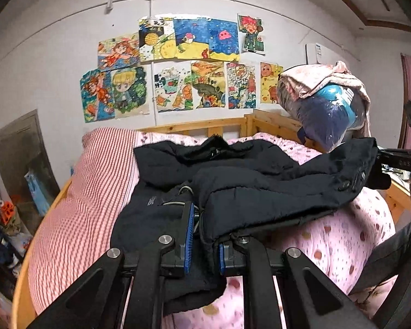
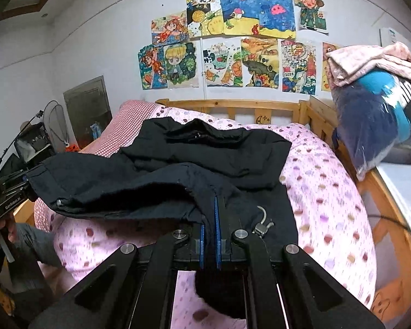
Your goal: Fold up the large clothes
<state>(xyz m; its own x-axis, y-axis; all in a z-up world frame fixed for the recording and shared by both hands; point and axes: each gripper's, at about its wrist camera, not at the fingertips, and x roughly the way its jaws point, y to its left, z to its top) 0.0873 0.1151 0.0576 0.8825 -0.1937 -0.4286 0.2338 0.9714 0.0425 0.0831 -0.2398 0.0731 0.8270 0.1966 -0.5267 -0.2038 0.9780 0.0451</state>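
A large black padded jacket [image 1: 246,170] [image 2: 205,148] lies across a pink dotted quilt [image 1: 342,235] [image 2: 328,192] on a bed, collar towards the headboard. My left gripper [image 1: 205,244] is shut on the jacket's near edge, with thick fabric bunched between its blue pads [image 1: 189,233]. My right gripper [image 2: 209,235] is shut on the same edge further along, pads nearly together on the cloth. The stretch between them hangs lifted above the quilt. Each gripper shows in the other's view: the right gripper [image 1: 383,161] at far right, the left gripper [image 2: 22,186] at far left. A metal clasp [image 2: 263,224] dangles near my right fingers.
A red-striped pillow [image 1: 90,192] lies along the bed's left side. The wooden bed frame [image 1: 205,127] backs onto a wall of drawings. A plastic bag of clothes [image 1: 323,109] leans on the right rail above a white box [image 2: 397,186]. A person's grey-trousered leg [image 2: 33,241] is beside the bed.
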